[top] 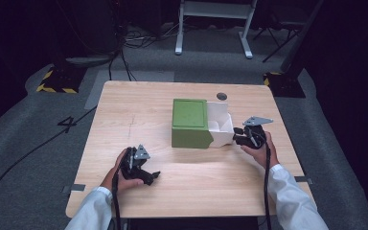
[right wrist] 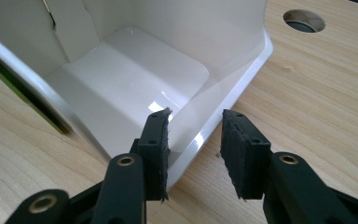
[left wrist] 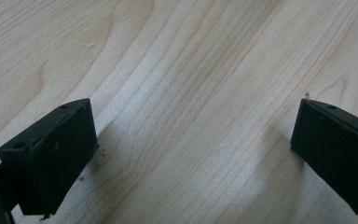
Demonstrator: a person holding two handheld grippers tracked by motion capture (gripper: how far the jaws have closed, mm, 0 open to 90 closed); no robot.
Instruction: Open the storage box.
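Green-and-white box [top: 196, 123], one; grippers, two.

In the right gripper view the white tray [right wrist: 135, 79] runs off the top and left edges, so its far walls and most of its rim are cut off. The green box [right wrist: 23, 93] there is just a blurred sliver at the left. Can't really tell if the right gripper [right wrist: 193, 149] actually pinches the tray's rim: one jaw sits inside the wall, the other outside, and the contact spot is hidden behind the jaws. From the high view that gripper [top: 239, 135] is too small to judge. In the left gripper view both jaws of the left gripper [left wrist: 193, 149] get clipped by the bottom and side edges
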